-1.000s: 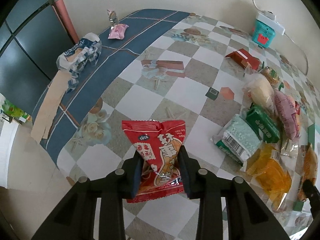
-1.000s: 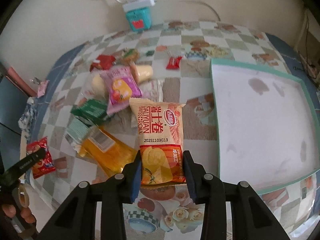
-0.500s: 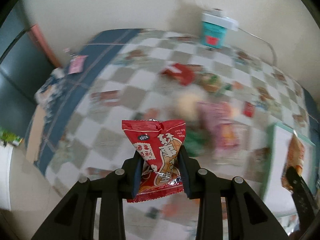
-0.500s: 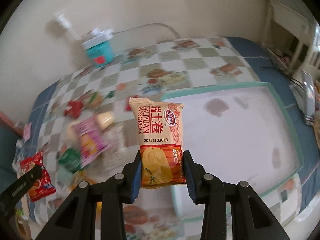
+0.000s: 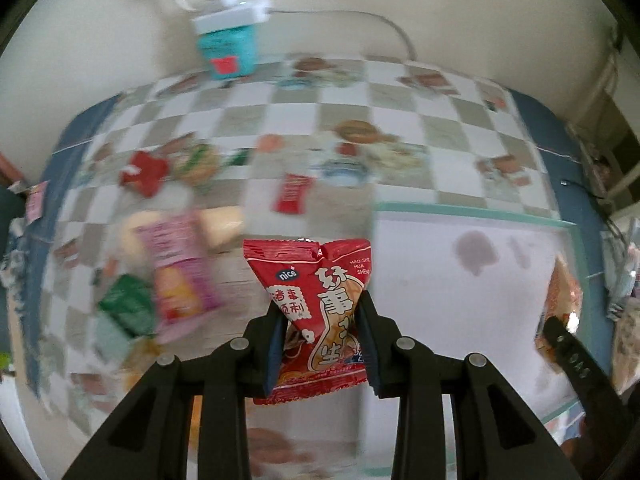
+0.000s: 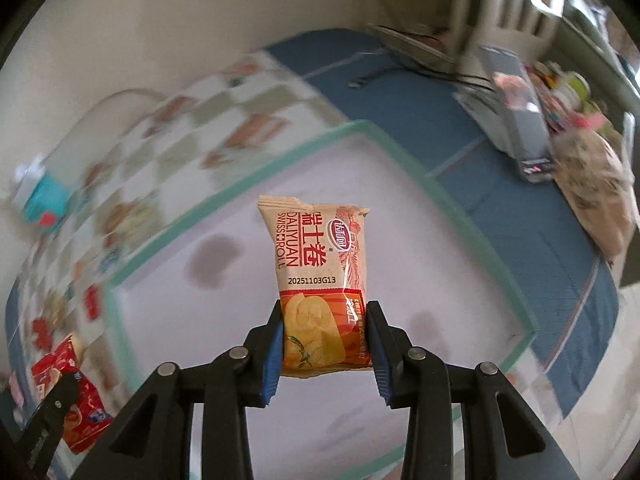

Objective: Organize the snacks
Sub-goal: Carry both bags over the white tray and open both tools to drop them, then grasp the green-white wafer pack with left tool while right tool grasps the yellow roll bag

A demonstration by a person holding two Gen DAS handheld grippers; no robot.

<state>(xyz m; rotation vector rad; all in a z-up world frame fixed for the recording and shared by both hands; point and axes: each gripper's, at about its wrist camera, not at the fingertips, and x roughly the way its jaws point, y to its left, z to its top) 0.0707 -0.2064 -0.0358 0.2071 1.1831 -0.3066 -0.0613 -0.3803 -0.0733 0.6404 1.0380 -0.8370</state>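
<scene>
Left tongs (image 5: 322, 332) grasp an upright red peanut packet (image 5: 316, 312); right tongs (image 6: 325, 338) grasp an upright Swiss roll packet (image 6: 318, 276), both now over the green-rimmed tray (image 6: 256, 172), previously beside it.

The tray (image 5: 472, 211) lies on the table (image 5: 400, 104), right of the loose snacks (image 5: 176, 276).

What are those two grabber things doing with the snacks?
A person is tidying snacks with a gripper in each hand. The left gripper pinches a red peanut packet, and the right gripper pinches an orange Swiss roll packet. Both are held over the white tray with the teal rim. More snacks lie on the checked tablecloth.
</scene>
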